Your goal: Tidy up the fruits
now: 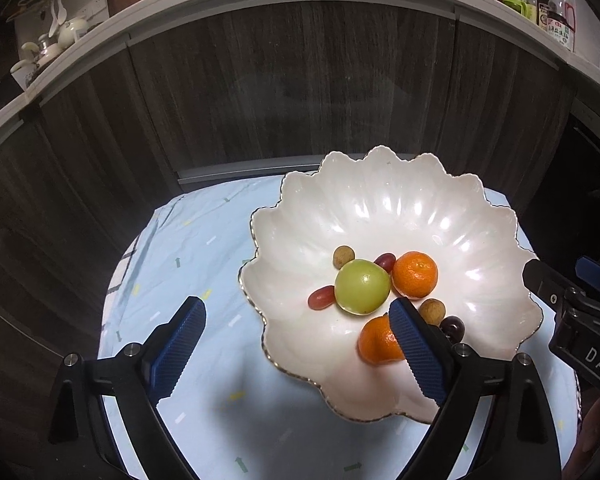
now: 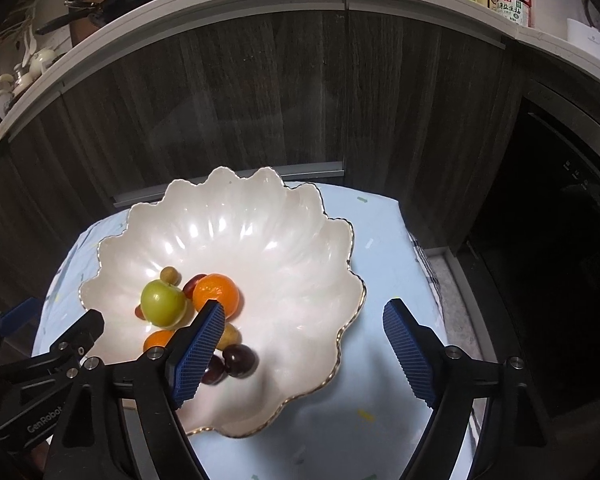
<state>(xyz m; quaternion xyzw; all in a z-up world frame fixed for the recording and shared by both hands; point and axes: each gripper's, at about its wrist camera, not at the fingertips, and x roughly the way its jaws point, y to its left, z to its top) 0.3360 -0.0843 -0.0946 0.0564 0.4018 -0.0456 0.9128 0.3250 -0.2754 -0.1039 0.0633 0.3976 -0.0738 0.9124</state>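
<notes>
A white scalloped bowl (image 1: 440, 216) with a gold rim stands on a light blue cloth; it also shows in the right wrist view (image 2: 260, 232). In it lie a green apple (image 1: 362, 287), two oranges (image 1: 415, 274) (image 1: 378, 342), red grapes (image 1: 321, 297), small brown longans (image 1: 343, 257) and dark plums (image 2: 240, 360). My left gripper (image 1: 296, 344) is open and empty above the bowl's near left rim. My right gripper (image 2: 304, 350) is open and empty above the bowl's near right part. The same apple (image 2: 163, 303) and orange (image 2: 216, 294) show in the right wrist view.
The light blue cloth (image 1: 196, 264) covers a small table. Dark wood cabinet doors (image 1: 300, 88) stand behind it under a white counter with bottles (image 1: 556, 20) and crockery. A dark appliance (image 2: 560, 240) stands to the right.
</notes>
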